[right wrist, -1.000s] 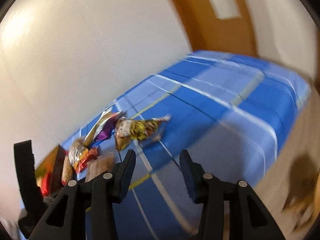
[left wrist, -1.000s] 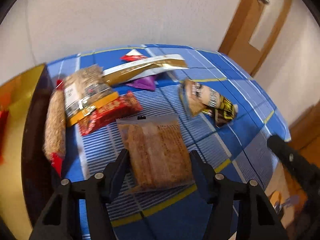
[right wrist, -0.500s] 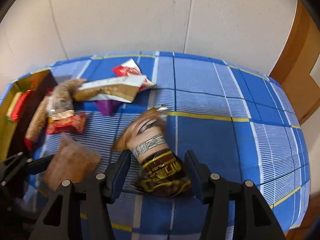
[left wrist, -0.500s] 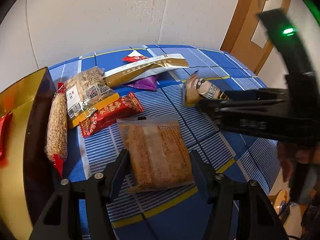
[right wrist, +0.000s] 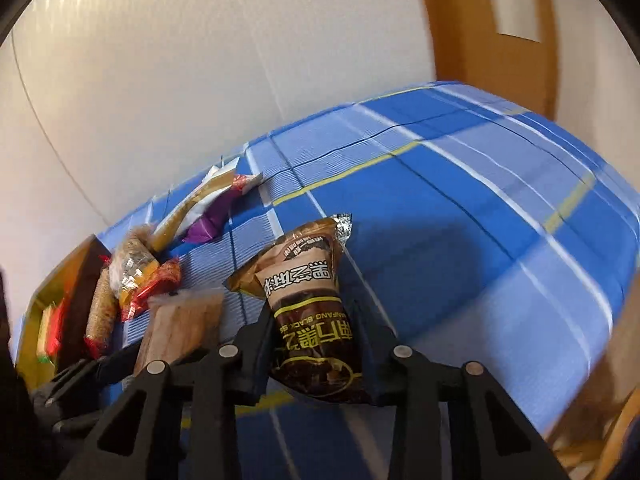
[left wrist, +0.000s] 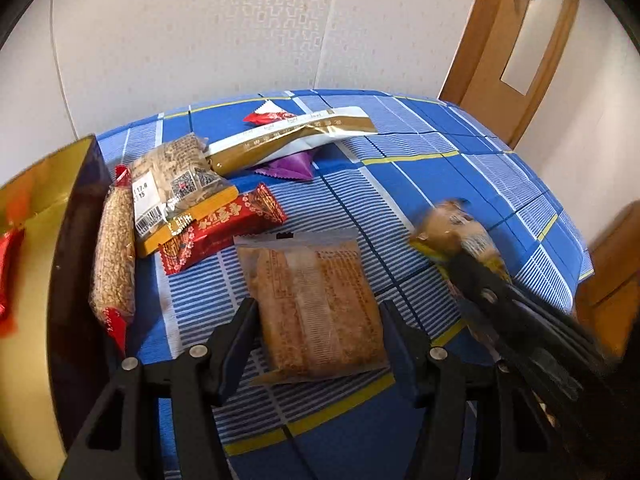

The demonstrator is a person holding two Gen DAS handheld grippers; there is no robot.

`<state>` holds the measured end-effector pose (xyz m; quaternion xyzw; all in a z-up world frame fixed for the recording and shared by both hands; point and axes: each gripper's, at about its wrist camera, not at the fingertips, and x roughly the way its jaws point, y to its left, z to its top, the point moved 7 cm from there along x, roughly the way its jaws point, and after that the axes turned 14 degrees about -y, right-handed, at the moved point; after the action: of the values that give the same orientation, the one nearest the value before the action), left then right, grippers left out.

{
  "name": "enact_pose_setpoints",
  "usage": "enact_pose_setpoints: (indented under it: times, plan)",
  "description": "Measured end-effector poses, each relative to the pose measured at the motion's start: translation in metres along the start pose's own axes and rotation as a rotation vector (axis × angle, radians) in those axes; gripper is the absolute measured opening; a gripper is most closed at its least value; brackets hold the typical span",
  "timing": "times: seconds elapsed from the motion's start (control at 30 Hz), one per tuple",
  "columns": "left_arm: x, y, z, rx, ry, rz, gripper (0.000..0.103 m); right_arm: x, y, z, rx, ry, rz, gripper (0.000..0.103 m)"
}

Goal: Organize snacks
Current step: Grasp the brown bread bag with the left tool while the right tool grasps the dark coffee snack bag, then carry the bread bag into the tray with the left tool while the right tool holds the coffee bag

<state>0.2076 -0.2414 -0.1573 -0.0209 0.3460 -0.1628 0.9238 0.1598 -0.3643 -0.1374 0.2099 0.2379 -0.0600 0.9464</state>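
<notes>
A brown cracker packet [left wrist: 316,304] lies on the blue checked tablecloth [left wrist: 440,176]. My left gripper [left wrist: 318,306] straddles it with both pads against its long sides. A dark brown and gold snack packet [right wrist: 308,300] sits between the fingers of my right gripper [right wrist: 314,312]. Those jaws are closing and pinch the packet's lower half. Its far end tilts up off the cloth. The left wrist view shows the same packet [left wrist: 452,232], blurred, to the right with the right gripper [left wrist: 476,276] behind it.
A gold-lined box [left wrist: 76,240] stands at the left edge. Beside it lie a long sesame bar [left wrist: 114,260], a clear nut pack [left wrist: 176,184], a red packet [left wrist: 224,232], a gold-white packet [left wrist: 292,136] and a purple packet [left wrist: 288,168]. A wooden door [left wrist: 500,52] is at the back right.
My right gripper came down around the dark snack packet, closed on it and tipped it up. The left gripper and the cracker packet stayed where they were.
</notes>
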Motion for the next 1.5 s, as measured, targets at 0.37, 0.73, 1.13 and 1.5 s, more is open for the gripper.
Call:
enact_pose_setpoints:
  times: [0.37, 0.73, 1.13, 1.5]
  plan:
    - [-0.03, 0.015, 0.013, -0.086, -0.09, -0.042, 0.06, -0.017, -0.018, -0.003, 0.046, -0.034, -0.043, 0.036]
    - [-0.079, 0.009, 0.027, 0.036, -0.144, -0.061, 0.06, -0.014, -0.013, -0.004, 0.002, -0.04, -0.068, 0.036]
    - [-0.11, 0.065, 0.052, -0.016, -0.114, -0.036, 0.06, -0.014, -0.011, -0.003, -0.032, -0.044, -0.082, 0.036]
    - [-0.098, 0.17, 0.059, -0.159, -0.058, 0.081, 0.06, -0.014, -0.01, -0.004, -0.049, -0.048, -0.088, 0.037]
